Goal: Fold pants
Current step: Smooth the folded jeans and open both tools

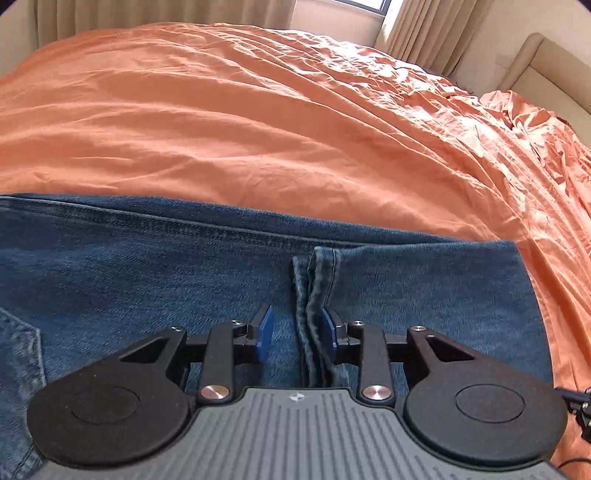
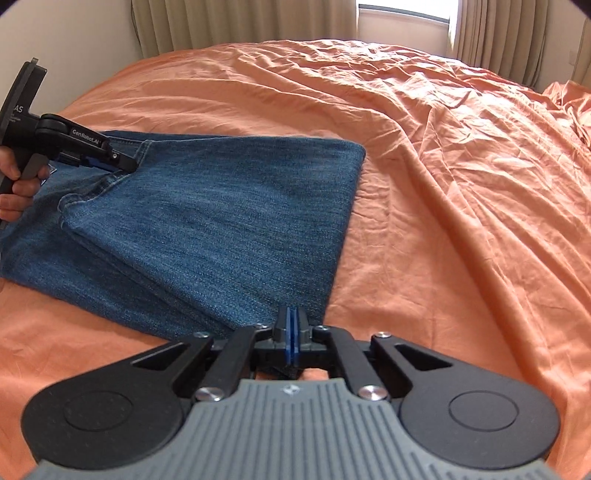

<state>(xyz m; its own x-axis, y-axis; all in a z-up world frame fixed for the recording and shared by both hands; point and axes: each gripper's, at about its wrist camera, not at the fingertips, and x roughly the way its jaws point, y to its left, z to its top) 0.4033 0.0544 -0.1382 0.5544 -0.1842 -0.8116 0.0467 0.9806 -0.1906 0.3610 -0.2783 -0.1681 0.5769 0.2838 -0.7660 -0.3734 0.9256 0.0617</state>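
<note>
Blue jeans [image 1: 147, 277] lie folded flat on an orange bedsheet [image 1: 258, 110]. My left gripper [image 1: 295, 328] hangs just above them, open. A stitched leg hem [image 1: 317, 280] stands up between its blue pads, brushing the right pad while the left pad is free. The right wrist view shows the jeans [image 2: 221, 221] as a folded rectangle, with the left gripper [image 2: 125, 162] at their far left edge. My right gripper [image 2: 291, 328] is shut, its pads pressed together over the jeans' near right corner. I see no cloth between those pads.
The wrinkled orange bedsheet [image 2: 461, 184] stretches wide to the right and behind the jeans. Beige curtains [image 2: 240, 22] and a window [image 2: 402, 22] stand beyond the bed. A padded headboard [image 1: 535, 62] is at the far right. A hand [image 2: 18, 184] holds the left gripper's handle.
</note>
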